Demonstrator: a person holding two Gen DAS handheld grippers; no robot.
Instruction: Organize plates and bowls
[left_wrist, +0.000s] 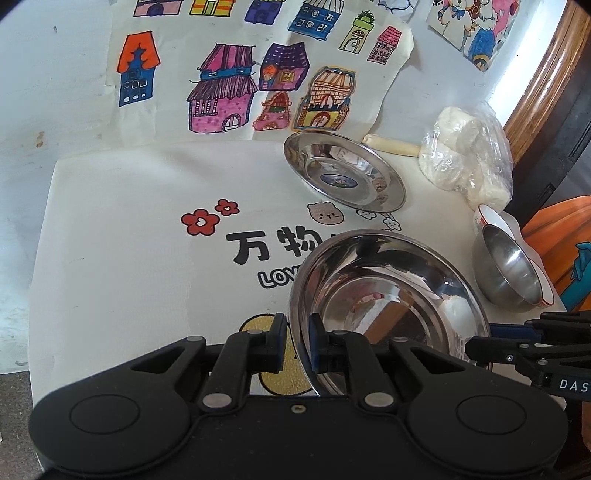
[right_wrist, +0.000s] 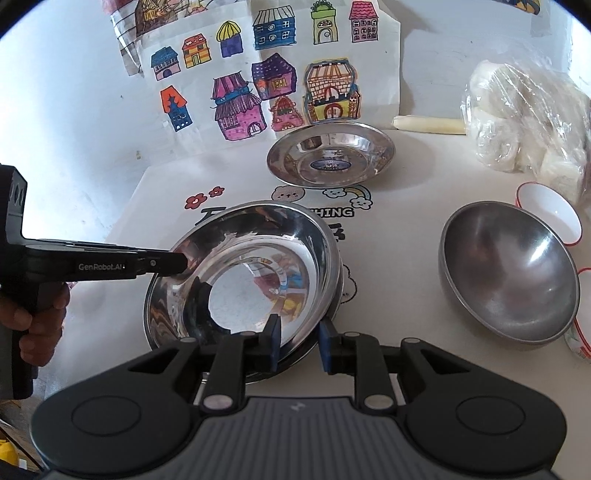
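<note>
We hold the large steel plate (right_wrist: 236, 273) by opposite rims: left tool (left_wrist: 297, 341) nearly closed on it, right tool (right_wrist: 298, 341) loosely straddling it. Keep it level.

Large steel plate (right_wrist: 243, 273): shiny, tilted, frame centre, stacked on second plate, rim between both grippers' pads. Small steel plate (right_wrist: 330, 155): flat, upper centre, blue label inside. Matte steel bowl (right_wrist: 508, 273): upright, right. White red-rimmed bowl (right_wrist: 550, 212): behind it.

Bright daylight, steel glare, fisheye-curved edges.
</note>
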